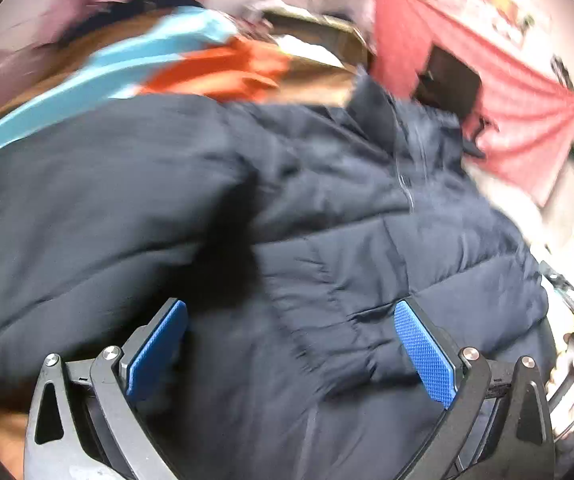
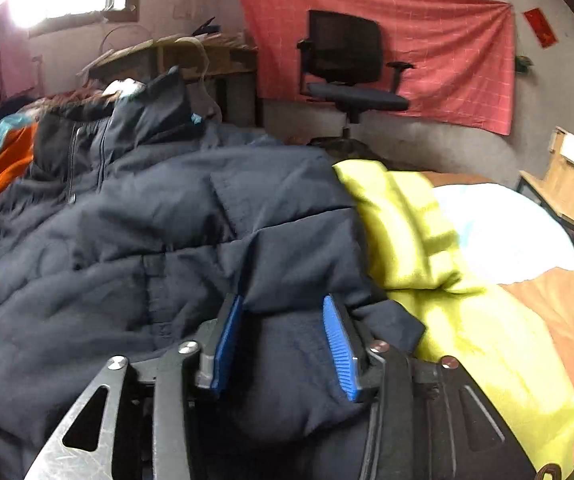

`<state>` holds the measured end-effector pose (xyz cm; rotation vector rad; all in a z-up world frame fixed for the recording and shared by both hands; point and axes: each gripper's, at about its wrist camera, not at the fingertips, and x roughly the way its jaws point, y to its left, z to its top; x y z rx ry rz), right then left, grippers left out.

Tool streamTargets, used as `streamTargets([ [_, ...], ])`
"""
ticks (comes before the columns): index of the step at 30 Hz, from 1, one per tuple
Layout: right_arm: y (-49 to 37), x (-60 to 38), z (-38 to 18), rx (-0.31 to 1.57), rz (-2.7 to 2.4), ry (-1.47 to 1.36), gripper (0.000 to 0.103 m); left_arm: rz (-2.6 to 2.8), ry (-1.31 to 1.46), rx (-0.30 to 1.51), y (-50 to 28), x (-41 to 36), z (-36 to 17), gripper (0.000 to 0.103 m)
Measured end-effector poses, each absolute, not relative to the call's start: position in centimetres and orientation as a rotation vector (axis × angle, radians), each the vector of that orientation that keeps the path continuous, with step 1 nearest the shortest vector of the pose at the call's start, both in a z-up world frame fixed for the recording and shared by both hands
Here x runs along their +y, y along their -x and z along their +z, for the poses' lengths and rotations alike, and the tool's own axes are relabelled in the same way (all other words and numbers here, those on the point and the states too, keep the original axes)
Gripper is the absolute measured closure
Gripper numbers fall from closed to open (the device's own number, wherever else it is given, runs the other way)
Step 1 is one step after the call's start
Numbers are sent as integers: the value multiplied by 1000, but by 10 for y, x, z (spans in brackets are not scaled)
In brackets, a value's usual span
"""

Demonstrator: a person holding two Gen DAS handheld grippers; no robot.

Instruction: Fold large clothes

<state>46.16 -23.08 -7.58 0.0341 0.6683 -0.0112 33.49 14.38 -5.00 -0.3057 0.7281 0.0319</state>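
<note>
A dark navy puffer jacket point(image 1: 327, 200) lies spread over a bed and fills most of both views. In the blurred left wrist view my left gripper point(image 1: 291, 306) hovers over its quilted front with the blue pads point(image 1: 423, 352) far apart and nothing pinched. In the right wrist view the jacket point(image 2: 127, 240) shows its collar and zip at upper left. My right gripper point(image 2: 284, 300) sits at the jacket's right edge. A puffy fold bulges between its pads point(image 2: 343, 352), whose inner faces show bare, so the jaws look open around the fold.
A yellow-green padded garment point(image 2: 407, 220) lies right of the jacket on a white and brown bed cover point(image 2: 499, 232). An orange and light-blue garment point(image 1: 215, 68) lies beyond the collar. An office chair point(image 2: 347, 68) stands before a red wall cloth point(image 2: 447, 40); a wooden shelf point(image 2: 567, 184) is far right.
</note>
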Motion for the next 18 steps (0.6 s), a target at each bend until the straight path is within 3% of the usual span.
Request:
streamTargets([
  [1, -448, -231, -63, 622, -5, -97, 40, 43, 319, 724, -326, 150, -47, 1],
  [2, -434, -228, -51, 563, 17, -144, 20, 53, 348, 715, -312, 161, -44, 1],
  [3, -420, -219, -39, 501, 42, -167, 10, 74, 370, 708, -302, 168, -42, 1],
  [8, -393, -147, -16, 476, 278, -114, 10, 228, 529, 693, -245, 215, -36, 1],
  [18, -381, -12, -58, 660, 553, 105, 9, 622, 907, 654, -166, 332, -49, 1],
])
